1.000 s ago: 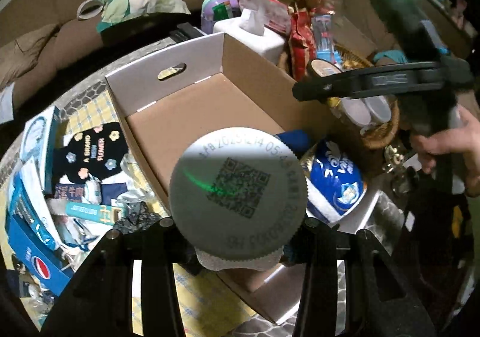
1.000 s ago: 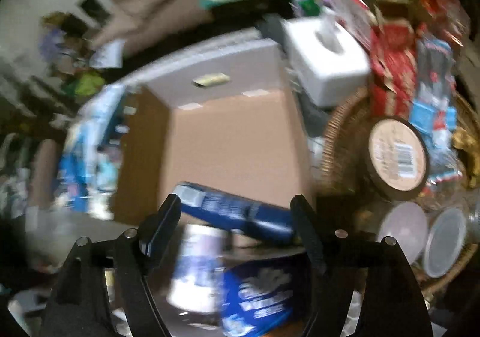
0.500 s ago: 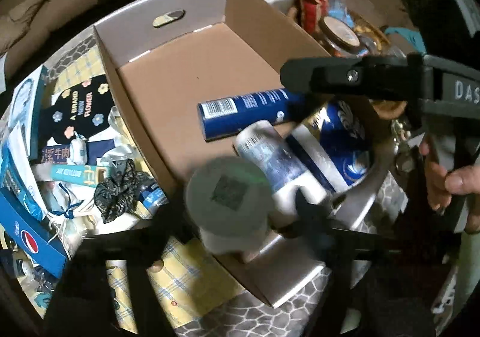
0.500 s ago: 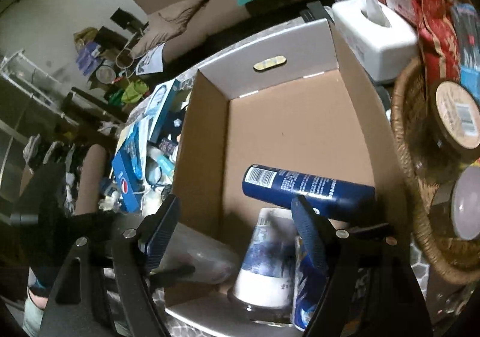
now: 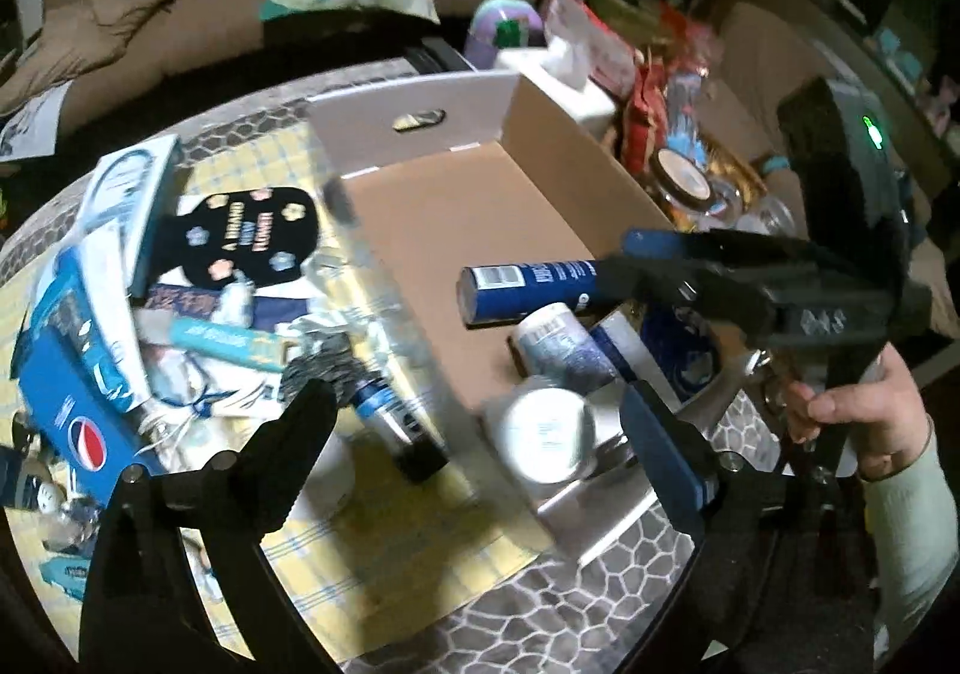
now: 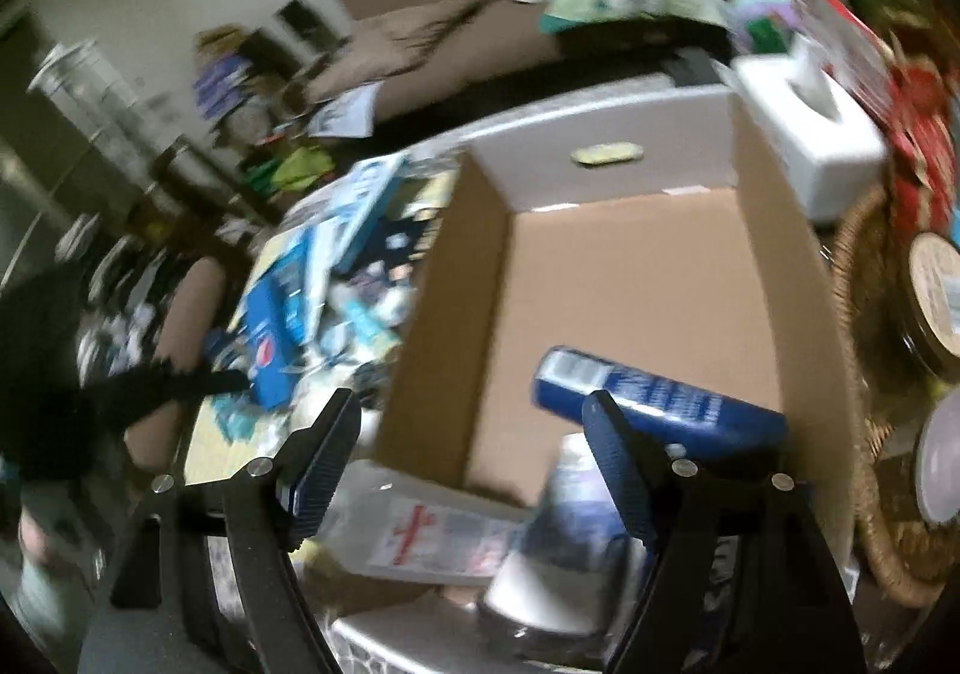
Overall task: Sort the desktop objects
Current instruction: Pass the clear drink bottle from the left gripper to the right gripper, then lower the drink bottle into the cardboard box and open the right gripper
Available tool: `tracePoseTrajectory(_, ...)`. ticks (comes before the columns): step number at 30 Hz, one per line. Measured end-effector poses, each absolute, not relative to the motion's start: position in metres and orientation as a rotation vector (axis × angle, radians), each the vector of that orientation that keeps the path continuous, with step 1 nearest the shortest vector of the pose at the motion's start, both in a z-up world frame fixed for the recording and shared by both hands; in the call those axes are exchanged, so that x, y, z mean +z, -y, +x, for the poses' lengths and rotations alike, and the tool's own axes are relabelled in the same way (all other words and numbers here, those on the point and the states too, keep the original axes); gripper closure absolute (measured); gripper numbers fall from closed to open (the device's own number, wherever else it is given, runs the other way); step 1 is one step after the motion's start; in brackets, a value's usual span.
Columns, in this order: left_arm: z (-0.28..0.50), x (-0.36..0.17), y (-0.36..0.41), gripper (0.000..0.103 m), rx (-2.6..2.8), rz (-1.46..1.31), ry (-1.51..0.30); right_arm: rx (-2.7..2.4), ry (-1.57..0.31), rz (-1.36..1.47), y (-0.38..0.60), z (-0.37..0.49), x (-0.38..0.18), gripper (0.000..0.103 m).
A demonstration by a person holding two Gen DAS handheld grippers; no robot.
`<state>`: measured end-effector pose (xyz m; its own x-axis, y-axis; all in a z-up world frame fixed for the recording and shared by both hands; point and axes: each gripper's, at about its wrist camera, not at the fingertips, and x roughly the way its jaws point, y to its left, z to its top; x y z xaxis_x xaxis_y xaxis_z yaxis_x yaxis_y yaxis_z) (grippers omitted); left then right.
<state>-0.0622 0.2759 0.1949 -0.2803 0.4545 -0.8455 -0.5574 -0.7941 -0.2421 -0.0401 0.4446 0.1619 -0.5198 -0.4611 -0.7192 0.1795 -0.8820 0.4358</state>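
An open cardboard box (image 5: 480, 218) (image 6: 636, 278) lies on the table. In its near end lie a blue spray can (image 5: 528, 284) (image 6: 660, 404), a blue-labelled white bottle (image 5: 564, 344) (image 6: 570, 530) and the clear bottle with a white cap (image 5: 546, 437) (image 6: 432, 536). My left gripper (image 5: 480, 452) is open and empty, above the box's near left corner. My right gripper (image 6: 474, 470) is open and empty over the box's near end; it also shows at the right of the left wrist view (image 5: 780, 284).
Left of the box lies a heap: a Pepsi box (image 5: 78, 428), a black flower card (image 5: 246, 236), a teal tube (image 5: 222, 341), a small dark bottle (image 5: 396, 422). A white tissue box (image 6: 810, 134) and a wicker basket (image 6: 876, 524) with jars stand to the right.
My left gripper let go of the white-capped bottle, which now lies in the box's near end, and its jaws opened wide. My right gripper released the blue can and drew back.
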Motion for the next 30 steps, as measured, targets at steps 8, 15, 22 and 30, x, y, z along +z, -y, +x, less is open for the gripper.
tracePoseTrajectory(8, -0.040, 0.193, -0.229, 0.007, 2.145, -1.314, -0.129, -2.318, 0.178, 1.166, -0.391, 0.010, 0.174, 0.022)
tracePoseTrajectory(15, -0.022, 0.181, -0.221, 0.002, 2.127, -1.313, -0.124, -2.370, -0.004, 1.269, -0.359, 0.012, 0.154, 0.021)
tracePoseTrajectory(22, -0.015, 0.178, -0.222, 0.002, 2.104, -1.304, -0.124, -2.393, -0.010, 1.335, -0.362, -0.019, 0.146, 0.053)
tracePoseTrajectory(30, -0.029, 0.172, -0.222, 0.002, 2.095, -1.317, -0.099, -2.355, 0.284, 1.391, -0.424, -0.064, 0.142, 0.060)
